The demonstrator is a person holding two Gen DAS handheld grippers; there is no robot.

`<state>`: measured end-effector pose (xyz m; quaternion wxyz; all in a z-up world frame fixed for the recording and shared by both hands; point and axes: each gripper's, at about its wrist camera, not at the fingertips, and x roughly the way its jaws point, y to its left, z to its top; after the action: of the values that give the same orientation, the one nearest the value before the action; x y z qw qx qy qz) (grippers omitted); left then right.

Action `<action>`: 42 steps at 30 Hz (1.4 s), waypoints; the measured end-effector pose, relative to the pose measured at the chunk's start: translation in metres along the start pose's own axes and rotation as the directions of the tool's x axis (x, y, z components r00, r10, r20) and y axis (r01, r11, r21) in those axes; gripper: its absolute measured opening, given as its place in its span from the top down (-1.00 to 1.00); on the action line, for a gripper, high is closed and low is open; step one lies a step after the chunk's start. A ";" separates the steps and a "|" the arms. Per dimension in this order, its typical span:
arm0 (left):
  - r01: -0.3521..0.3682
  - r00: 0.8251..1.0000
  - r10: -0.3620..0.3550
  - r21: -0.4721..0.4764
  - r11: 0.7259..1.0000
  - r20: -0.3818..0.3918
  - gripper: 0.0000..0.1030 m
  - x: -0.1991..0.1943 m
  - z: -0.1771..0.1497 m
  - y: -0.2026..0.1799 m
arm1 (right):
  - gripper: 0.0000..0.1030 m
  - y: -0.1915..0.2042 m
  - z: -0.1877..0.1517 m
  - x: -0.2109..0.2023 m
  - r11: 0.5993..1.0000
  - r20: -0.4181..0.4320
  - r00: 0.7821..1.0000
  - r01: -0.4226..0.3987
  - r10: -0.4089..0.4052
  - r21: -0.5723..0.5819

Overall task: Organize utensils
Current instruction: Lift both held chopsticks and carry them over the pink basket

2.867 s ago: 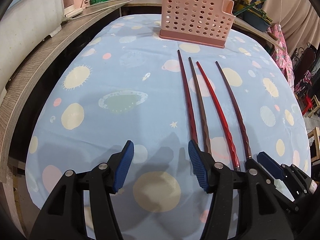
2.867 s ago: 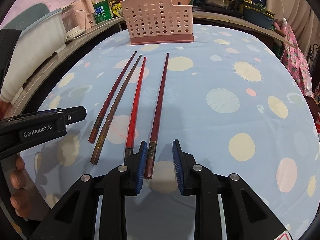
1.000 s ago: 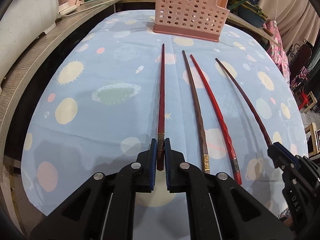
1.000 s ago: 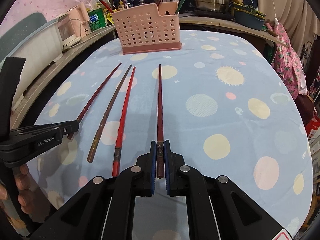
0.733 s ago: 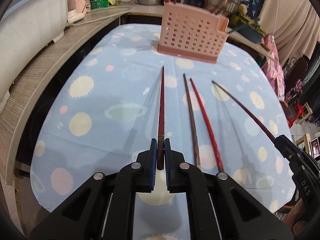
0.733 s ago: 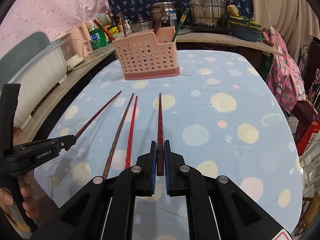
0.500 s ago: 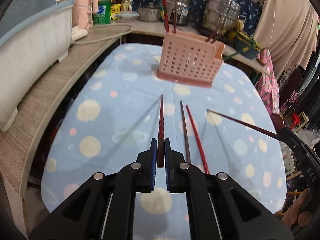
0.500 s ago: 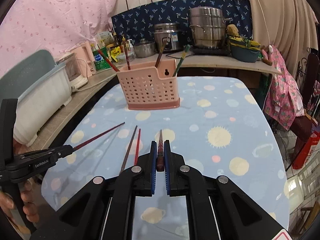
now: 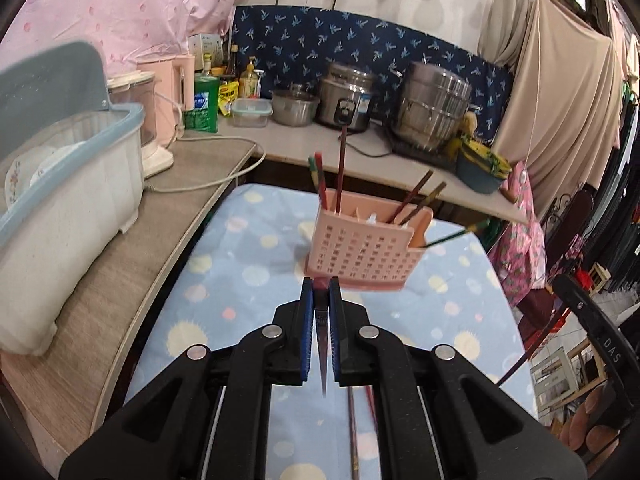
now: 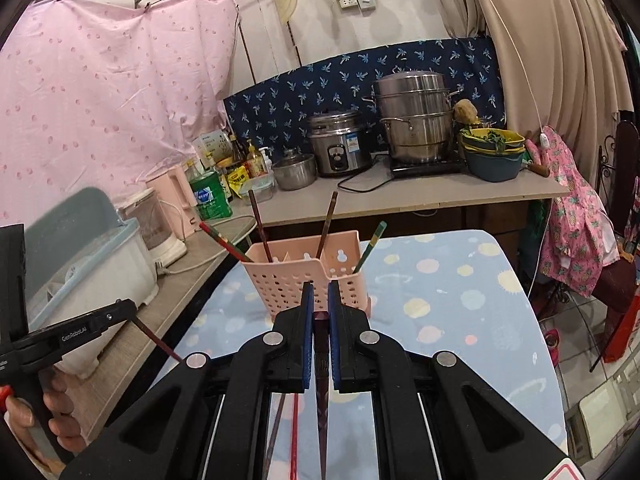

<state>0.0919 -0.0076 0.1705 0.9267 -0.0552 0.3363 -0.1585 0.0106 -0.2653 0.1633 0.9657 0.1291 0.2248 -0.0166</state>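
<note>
My left gripper [image 9: 320, 284] is shut on the thick end of a dark red chopstick [image 9: 322, 360], whose thin end hangs down below the jaws. My right gripper [image 10: 320, 289] is shut the same way on a second dark red chopstick [image 10: 321, 392]. Both are raised above the blue spotted tablecloth [image 9: 240, 280]. Straight ahead stands the pink perforated utensil basket [image 9: 360, 254] [image 10: 298, 280], with several chopsticks leaning in it. A brown chopstick [image 10: 278, 432] and a red chopstick [image 10: 294, 432] lie on the cloth below.
A white and blue dish bin [image 9: 60, 208] sits on the wooden ledge at the left, beside a pink kettle [image 10: 170, 190]. The back counter holds a rice cooker [image 10: 340, 144], a steamer pot [image 10: 412, 120], bottles and bowls. A person's hand [image 10: 56, 412] holds the left gripper.
Both grippers have risen with their chopsticks, lifting them wholly off the cloth. The views have tilted up, so the back counter and wall now show. Both stayed shut.
</note>
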 end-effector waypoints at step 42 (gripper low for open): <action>-0.001 0.988 0.003 -0.015 1.000 0.153 0.86 0.105 0.151 -0.033 | 0.87 0.007 0.135 0.157 0.997 0.114 0.992 -0.059 0.052 0.052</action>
<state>0.2566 -0.0747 0.2298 0.9494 -0.0737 0.2656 -0.1506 0.2100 -0.2894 0.2130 0.9730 0.1607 0.1655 -0.0032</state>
